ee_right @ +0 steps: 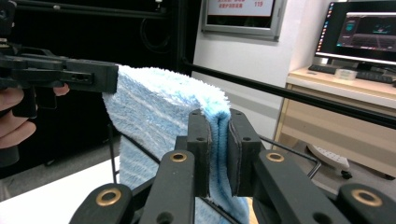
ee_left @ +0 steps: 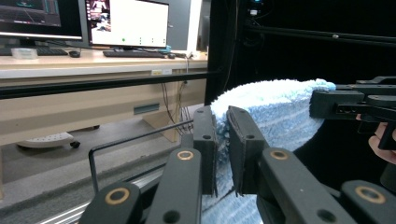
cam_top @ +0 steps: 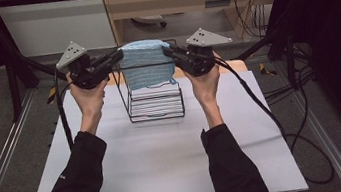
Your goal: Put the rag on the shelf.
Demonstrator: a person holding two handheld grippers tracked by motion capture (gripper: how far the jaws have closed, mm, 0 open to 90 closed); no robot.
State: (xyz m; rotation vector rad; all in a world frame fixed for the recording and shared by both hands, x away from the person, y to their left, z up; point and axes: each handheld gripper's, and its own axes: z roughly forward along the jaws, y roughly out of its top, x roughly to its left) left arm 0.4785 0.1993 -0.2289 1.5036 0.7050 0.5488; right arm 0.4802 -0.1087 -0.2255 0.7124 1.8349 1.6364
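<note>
A white table (cam_top: pixel 168 167) carries a black wire rack (cam_top: pixel 156 109) near its far edge.

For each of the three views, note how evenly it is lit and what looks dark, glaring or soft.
High view: white table bright and evenly lit, corners black. Left gripper view: blue towel sharp, black backdrop behind, the monitor glares white. Right gripper view: left gripper dark against black, right gripper jaws close and slightly soft.

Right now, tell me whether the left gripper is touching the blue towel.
Touching. The left gripper view shows the left gripper with both jaws pressed onto a fold of the blue towel.
</note>
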